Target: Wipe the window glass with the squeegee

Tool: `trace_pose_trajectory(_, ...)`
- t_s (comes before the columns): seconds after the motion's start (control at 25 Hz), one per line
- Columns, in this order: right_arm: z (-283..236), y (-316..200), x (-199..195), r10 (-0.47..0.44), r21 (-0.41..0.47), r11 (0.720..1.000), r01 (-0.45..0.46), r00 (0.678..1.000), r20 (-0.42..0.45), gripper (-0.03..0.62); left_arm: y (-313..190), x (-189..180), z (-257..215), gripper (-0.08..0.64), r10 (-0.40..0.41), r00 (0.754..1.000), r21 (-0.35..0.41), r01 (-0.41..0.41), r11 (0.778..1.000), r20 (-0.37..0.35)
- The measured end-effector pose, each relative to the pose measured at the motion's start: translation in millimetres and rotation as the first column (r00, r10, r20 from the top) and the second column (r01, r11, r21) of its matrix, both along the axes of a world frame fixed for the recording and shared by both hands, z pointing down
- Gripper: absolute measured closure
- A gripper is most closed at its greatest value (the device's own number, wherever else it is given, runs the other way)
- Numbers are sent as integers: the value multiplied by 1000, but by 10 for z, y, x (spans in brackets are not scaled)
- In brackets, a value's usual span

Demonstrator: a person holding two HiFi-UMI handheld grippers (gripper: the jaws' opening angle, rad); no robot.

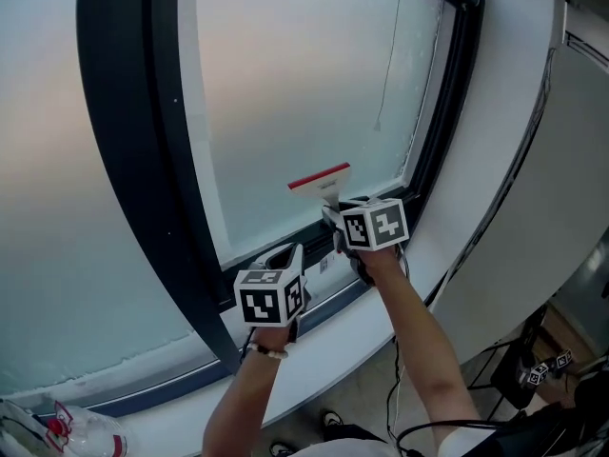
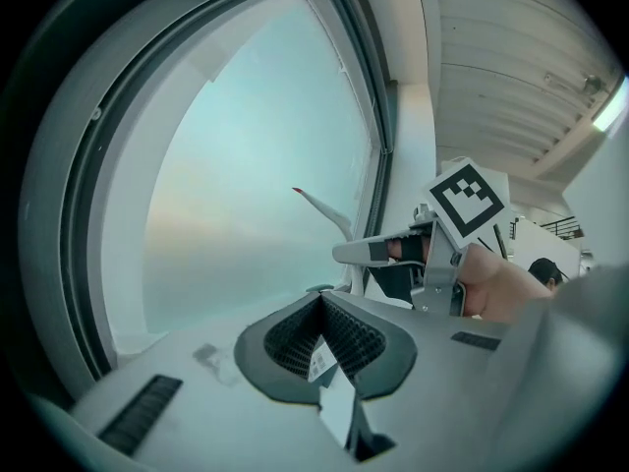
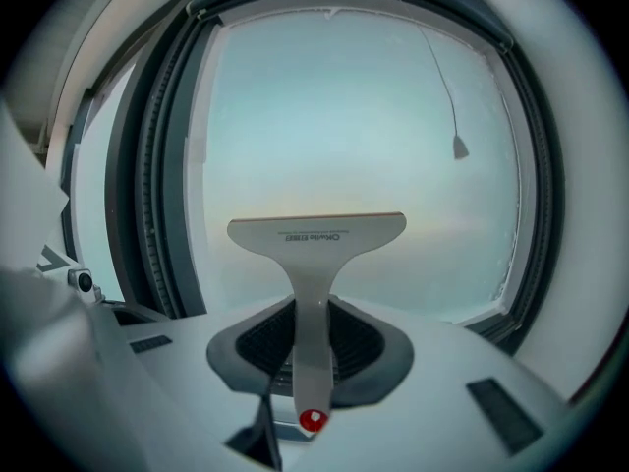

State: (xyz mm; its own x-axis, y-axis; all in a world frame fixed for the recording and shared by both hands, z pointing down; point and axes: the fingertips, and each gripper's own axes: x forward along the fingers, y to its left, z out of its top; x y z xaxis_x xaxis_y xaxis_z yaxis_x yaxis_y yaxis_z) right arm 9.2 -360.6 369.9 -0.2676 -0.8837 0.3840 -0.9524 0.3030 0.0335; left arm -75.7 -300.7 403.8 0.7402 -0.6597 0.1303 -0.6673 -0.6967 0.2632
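Note:
A white squeegee [image 1: 322, 181] with a red blade edge rests against the lower part of the frosted window glass [image 1: 304, 84]. My right gripper [image 1: 336, 213] is shut on its handle just below the blade. In the right gripper view the squeegee [image 3: 315, 236] stands upright between the jaws of the right gripper [image 3: 313, 308], its blade flat toward the glass [image 3: 344, 116]. My left gripper [image 1: 284, 256] hangs lower and to the left, near the bottom frame, shut with nothing held. The left gripper view shows the left gripper [image 2: 320, 308], with the squeegee [image 2: 324, 209] beyond it.
A dark window frame [image 1: 133, 160] borders the pane, and a white sill [image 1: 324, 346] runs below. A thin pull cord [image 1: 383, 74] hangs in front of the glass at the right. A white wall panel [image 1: 552, 188] stands at right. A plastic bottle [image 1: 81, 436] lies at the bottom left.

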Motion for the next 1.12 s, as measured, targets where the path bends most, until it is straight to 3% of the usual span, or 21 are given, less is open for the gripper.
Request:
trace_pose_trajectory(0.32, -1109, -65, 164, -60, 151, 987, 64, 998, -34, 509, -67, 225, -832, 560, -37, 999, 129, 35, 991, 12)
trace_pose_trajectory(0.52, -2070, -219, 341, -124, 257, 957, 135, 991, -59, 509, -243, 420, -1432, 560, -103, 995, 207, 102, 973, -4)
trace_pose_trajectory(0.76, -3053, -477, 542, -143, 362, 920, 150, 989, -48, 509, -437, 623, -2040, 560, -184, 983, 300, 171, 938, 15)
trace_pose_trajectory(0.92, -3602, -686, 528, -179, 401, 899, 176, 983, -30, 509, -504, 677, -2237, 560, -239, 971, 322, 227, 919, -1)
trace_pose_trajectory(1.12, -3994, -938, 646, -193, 406, 900, 161, 980, 39, 509, -545, 764, -2151, 560, -265, 964, 318, 251, 914, 2)
